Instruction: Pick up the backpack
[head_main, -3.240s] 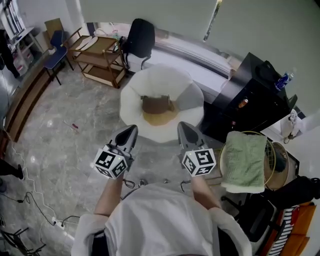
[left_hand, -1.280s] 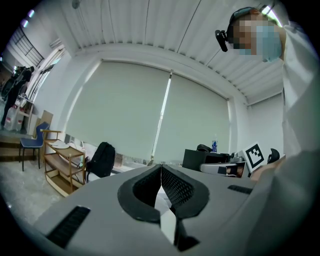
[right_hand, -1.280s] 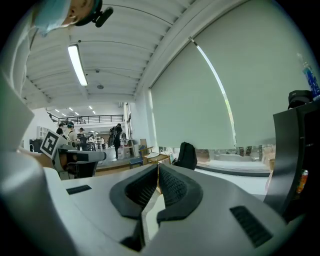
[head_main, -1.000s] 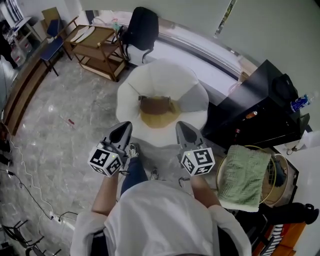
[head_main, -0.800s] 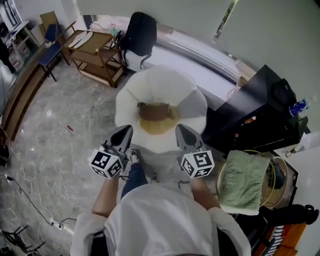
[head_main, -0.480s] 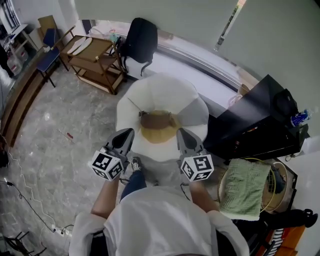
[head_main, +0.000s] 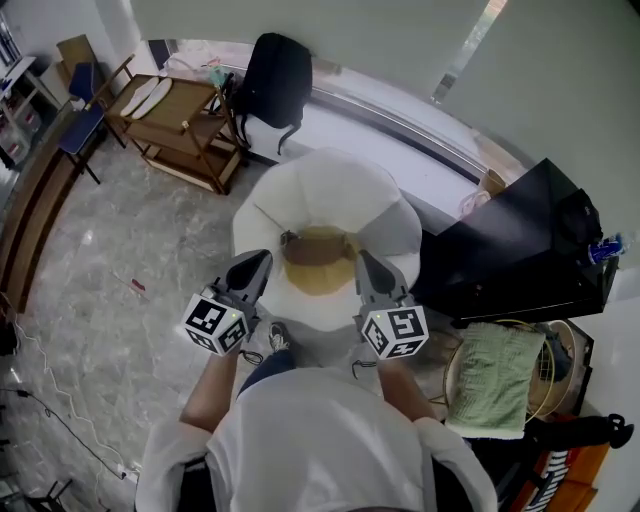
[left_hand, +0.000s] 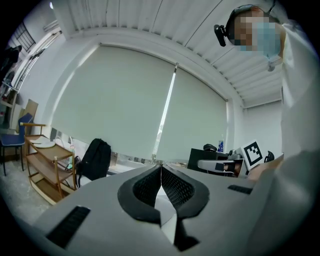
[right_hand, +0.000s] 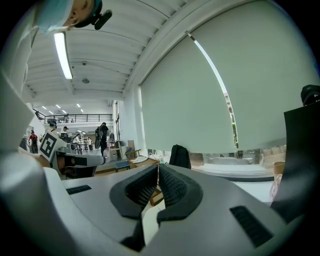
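The pickup has not begun: the black backpack (head_main: 275, 80) leans untouched against the window ledge, just beside a wooden cart (head_main: 170, 115) on its left. By my reading, the whole approach and the grasp are left to do. The left gripper (head_main: 256, 262) is clenched on nothing, and so is the right gripper (head_main: 366, 260). Both point over a white chair (head_main: 330, 185), with the backpack well apart beyond it, toward the left.

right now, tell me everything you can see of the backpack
The backpack is black, fabric by its look, with a rounded top and dark straps hanging near its base. It stands upright against the window ledge, beside a wooden cart. Whether it touches the cart cannot be told. Nothing grips it.
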